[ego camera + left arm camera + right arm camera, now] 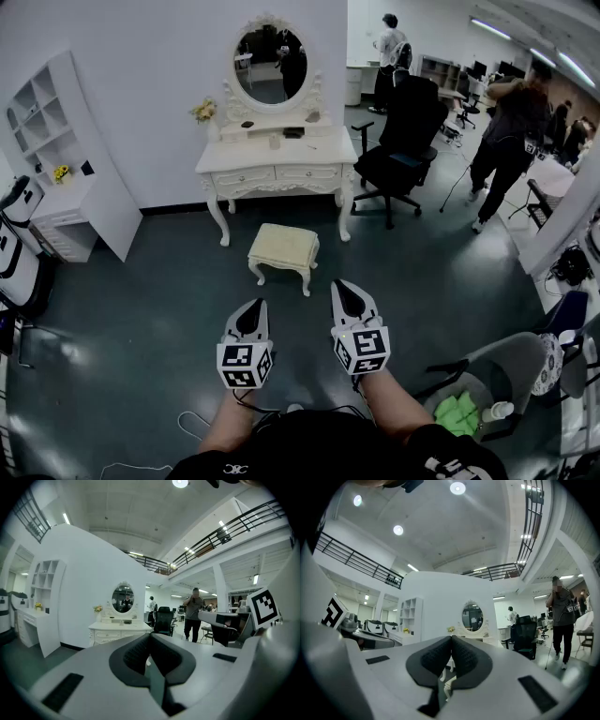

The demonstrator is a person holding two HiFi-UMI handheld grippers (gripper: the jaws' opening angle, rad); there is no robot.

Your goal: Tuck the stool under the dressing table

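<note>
A cream cushioned stool with carved white legs stands on the dark floor just in front of the white carved dressing table, fully out in the open rather than under it. On the near side of the stool from the table, the left gripper and right gripper are held side by side and apart from the stool. Each has its jaws pressed together on nothing and points toward the table. A black office chair stands just right of the table.

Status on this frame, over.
Left gripper and right gripper shut, empty, short of stool. Stool out in front of dressing table, untucked. Office chair beside table, off the path.
</note>
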